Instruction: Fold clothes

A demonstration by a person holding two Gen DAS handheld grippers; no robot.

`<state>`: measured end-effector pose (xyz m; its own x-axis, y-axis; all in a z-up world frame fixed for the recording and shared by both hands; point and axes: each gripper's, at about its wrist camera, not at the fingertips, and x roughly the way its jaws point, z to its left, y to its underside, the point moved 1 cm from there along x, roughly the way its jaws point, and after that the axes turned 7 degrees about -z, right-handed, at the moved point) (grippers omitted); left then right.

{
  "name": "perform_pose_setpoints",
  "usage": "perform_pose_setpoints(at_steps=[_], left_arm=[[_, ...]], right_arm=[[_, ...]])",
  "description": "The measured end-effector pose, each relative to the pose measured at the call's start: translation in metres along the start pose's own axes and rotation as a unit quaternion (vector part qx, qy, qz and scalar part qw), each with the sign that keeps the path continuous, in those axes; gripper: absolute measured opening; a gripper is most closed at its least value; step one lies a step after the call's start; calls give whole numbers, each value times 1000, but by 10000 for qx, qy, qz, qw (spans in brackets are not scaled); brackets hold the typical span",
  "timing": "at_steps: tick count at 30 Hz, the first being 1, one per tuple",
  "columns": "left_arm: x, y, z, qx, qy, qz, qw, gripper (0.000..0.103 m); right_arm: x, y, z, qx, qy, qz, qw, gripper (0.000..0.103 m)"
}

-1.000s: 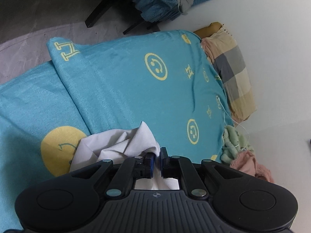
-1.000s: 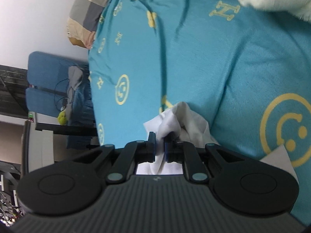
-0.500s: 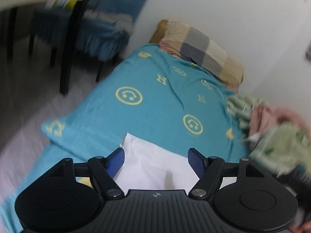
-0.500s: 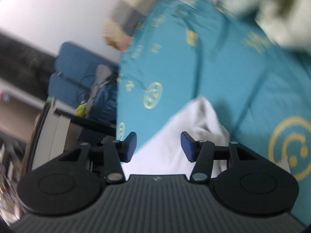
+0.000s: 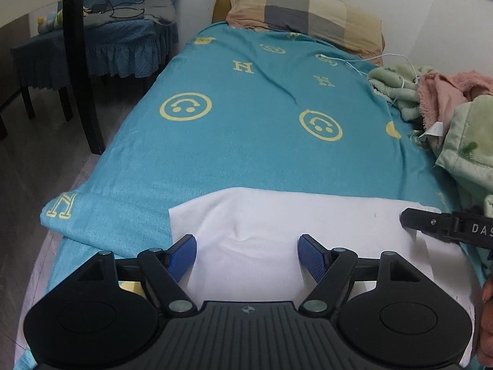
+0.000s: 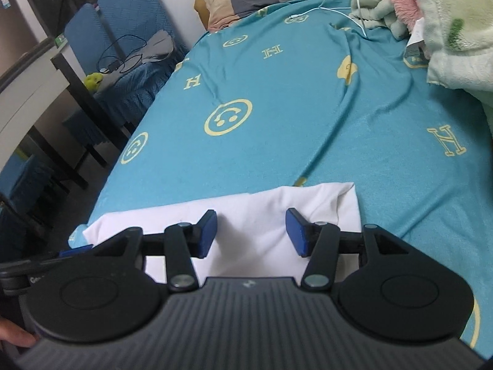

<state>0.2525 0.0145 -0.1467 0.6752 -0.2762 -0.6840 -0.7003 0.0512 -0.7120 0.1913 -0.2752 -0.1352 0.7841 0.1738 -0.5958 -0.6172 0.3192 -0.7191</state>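
Soft even light; sharp centre; fisheye-bowed edges.

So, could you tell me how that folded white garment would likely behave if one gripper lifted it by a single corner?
The white garment would probably droop and unfold: it is thin cloth with soft creases. It looks light, lying flat on the teal bedspread. It would likely slide and bunch rather than hold shape.

Bedspread [image 5: 246,160]: teal, printed with yellow smiley faces and "H" letters. Garment [image 5: 277,225]: plain white. Pillow [image 5: 308,12]: beige-and-grey check. Blankets [image 5: 462,117]: pale green and pink. Chair cover [image 5: 123,40]: dark blue.
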Motion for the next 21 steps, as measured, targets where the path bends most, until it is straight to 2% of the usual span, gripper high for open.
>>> perform_pose_setpoints(at_steps=[6, 11, 16, 21], left_arm=[[-31, 2, -11, 169, 44, -253, 9995, 73], [-79, 10, -24, 301, 162, -517, 9981, 74], [-105, 32, -31, 571, 101, -354, 9977, 74], [-102, 55, -30, 624, 10, 7, 9981, 73]], right_arm=[[-13, 1, 12, -137, -4, -85, 9999, 53], [-54, 6, 27, -209, -72, -303, 9993, 53], [-89, 26, 31, -246, 2, -181, 9995, 53], [-99, 52, 32, -493, 216, 213, 9983, 51]])
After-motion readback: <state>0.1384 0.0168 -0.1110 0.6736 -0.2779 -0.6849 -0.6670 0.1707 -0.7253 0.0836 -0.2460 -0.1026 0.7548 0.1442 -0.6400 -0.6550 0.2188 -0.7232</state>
